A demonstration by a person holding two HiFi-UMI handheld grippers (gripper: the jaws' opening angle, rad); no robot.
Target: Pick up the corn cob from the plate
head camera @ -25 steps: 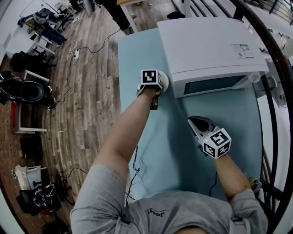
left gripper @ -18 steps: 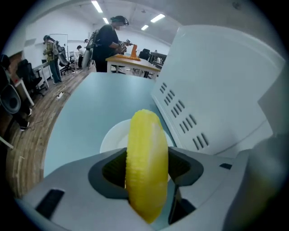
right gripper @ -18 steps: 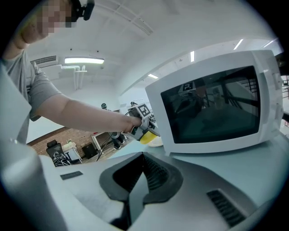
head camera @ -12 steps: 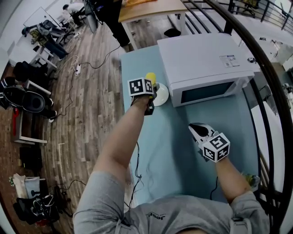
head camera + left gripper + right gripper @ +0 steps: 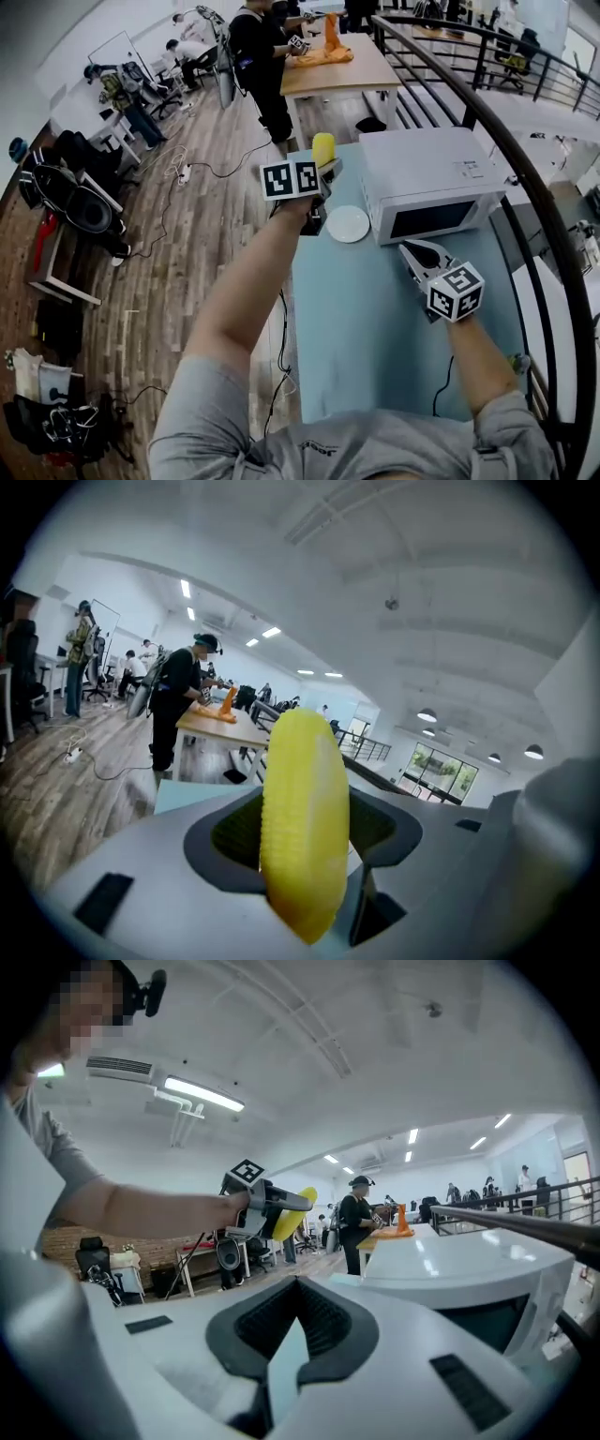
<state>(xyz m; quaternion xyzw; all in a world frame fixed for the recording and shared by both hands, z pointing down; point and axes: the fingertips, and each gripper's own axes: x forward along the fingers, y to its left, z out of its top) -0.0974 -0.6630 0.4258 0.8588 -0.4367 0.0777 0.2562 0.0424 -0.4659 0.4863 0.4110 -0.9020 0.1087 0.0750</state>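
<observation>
A yellow corn cob (image 5: 323,147) stands upright between the jaws of my left gripper (image 5: 325,167), held high above the teal table (image 5: 375,319). The left gripper's jaws have just been closing and now press the cob (image 5: 302,817) on both sides. The white plate (image 5: 348,225) lies bare on the table below and to the right of it, next to the microwave. My right gripper (image 5: 414,249) hovers near the microwave's front, shut, with nothing in it. In the right gripper view the left gripper (image 5: 272,1206) and the cob (image 5: 298,1211) show at the left.
A white microwave (image 5: 422,178) stands on the table's far right part. A dark railing (image 5: 527,225) curves along the right side. Behind the table is a wooden table (image 5: 337,70) with a person (image 5: 258,56) beside it. Cables lie on the wooden floor (image 5: 197,234) at the left.
The left gripper has lifted the corn cob off the plate and risen well above the table. The right gripper has risen too. The plate now shows bare.
</observation>
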